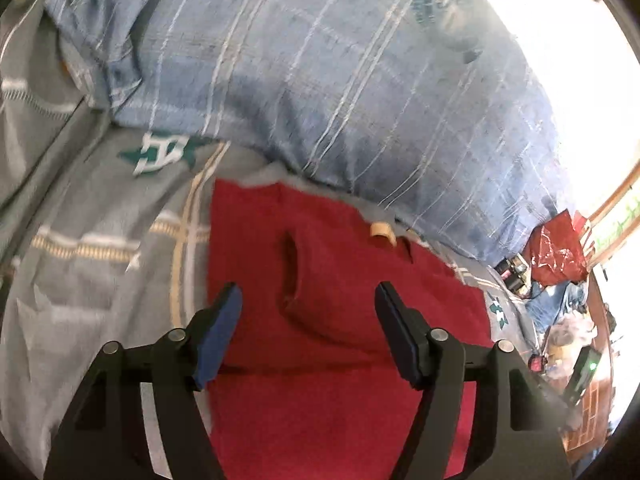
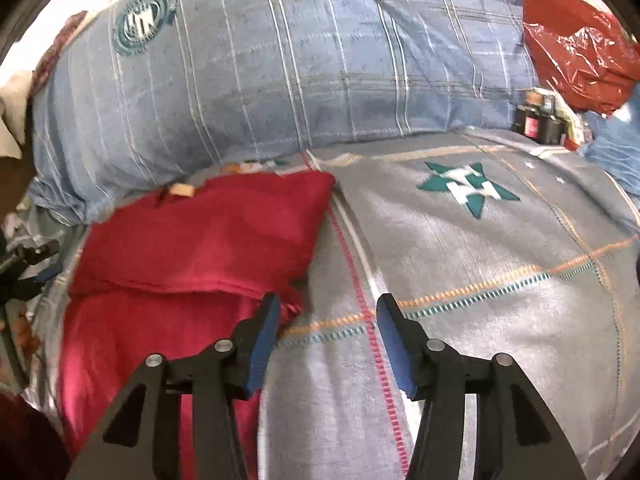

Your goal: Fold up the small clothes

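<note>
A small red garment lies partly folded on a grey bedsheet. In the left wrist view it fills the lower middle, with a tan label at its far edge. My left gripper is open and empty, just above the red cloth. In the right wrist view the red garment lies at the left, one layer folded over another. My right gripper is open and empty above the bedsheet, its left finger at the garment's right edge.
A big blue striped pillow lies right behind the garment, also in the right wrist view. A red plastic bag and dark small items sit at the far right. Part of my left gripper shows at the left edge.
</note>
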`<state>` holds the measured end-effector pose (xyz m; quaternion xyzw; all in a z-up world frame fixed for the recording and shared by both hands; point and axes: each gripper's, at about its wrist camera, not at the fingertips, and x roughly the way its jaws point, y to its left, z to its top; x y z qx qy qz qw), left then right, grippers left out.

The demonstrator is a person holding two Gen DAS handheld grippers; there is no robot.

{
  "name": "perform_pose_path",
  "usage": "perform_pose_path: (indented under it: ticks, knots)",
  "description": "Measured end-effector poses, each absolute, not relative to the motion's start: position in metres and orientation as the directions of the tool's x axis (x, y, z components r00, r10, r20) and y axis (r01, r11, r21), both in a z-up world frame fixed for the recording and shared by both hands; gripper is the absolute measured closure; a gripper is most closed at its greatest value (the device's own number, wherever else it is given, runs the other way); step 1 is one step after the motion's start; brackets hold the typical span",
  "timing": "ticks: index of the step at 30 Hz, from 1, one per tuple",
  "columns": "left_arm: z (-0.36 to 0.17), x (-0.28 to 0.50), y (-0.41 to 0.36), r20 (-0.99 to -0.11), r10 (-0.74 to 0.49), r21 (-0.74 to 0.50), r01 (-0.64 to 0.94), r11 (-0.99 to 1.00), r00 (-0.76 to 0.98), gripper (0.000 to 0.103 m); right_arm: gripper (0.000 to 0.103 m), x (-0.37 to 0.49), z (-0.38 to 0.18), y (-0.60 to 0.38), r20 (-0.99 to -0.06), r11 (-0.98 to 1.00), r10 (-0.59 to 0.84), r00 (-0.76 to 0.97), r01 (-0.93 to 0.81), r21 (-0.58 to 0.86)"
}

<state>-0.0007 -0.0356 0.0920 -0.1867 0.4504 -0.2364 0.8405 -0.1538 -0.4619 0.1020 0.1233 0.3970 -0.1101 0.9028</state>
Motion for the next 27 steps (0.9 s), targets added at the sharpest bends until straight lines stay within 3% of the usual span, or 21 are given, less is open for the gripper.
perform_pose_path:
  ticks: [6,7,12,18,21,27]
  knots:
    - [0.086,0.005,-0.064,-0.684,-0.574,-0.490,0.300,0.819,0.450,0.027,0.051,-0.111,0.112,-0.432,-0.712,0.979,-0.090,0.697,0.192,0.064]
    - [0.084,0.005,-0.070,-0.696,-0.565,-0.469,0.315,0.825,0.443,0.027,0.055,-0.101,0.107,-0.427,-0.721,0.984,-0.084,0.688,0.170,0.047]
    - [0.056,0.006,-0.084,-0.799,-0.452,-0.354,0.297,0.887,0.397,0.027,0.057,-0.079,0.061,-0.420,-0.812,0.986,-0.138,0.567,0.157,-0.058]
    - [0.056,-0.002,-0.088,-0.799,-0.438,-0.326,0.315,0.891,0.413,0.025,0.053,-0.096,0.078,-0.430,-0.798,0.983,-0.121,0.591,0.184,-0.013]
    - [0.053,-0.004,-0.090,-0.800,-0.432,-0.315,0.321,0.893,0.417,0.024,0.046,-0.085,0.094,-0.437,-0.764,0.978,-0.129,0.633,0.208,0.008]
    - [0.052,-0.004,-0.091,-0.797,-0.436,-0.320,0.319,0.892,0.417,0.022,0.047,-0.036,0.078,-0.444,-0.777,0.979,-0.106,0.621,0.202,0.028]
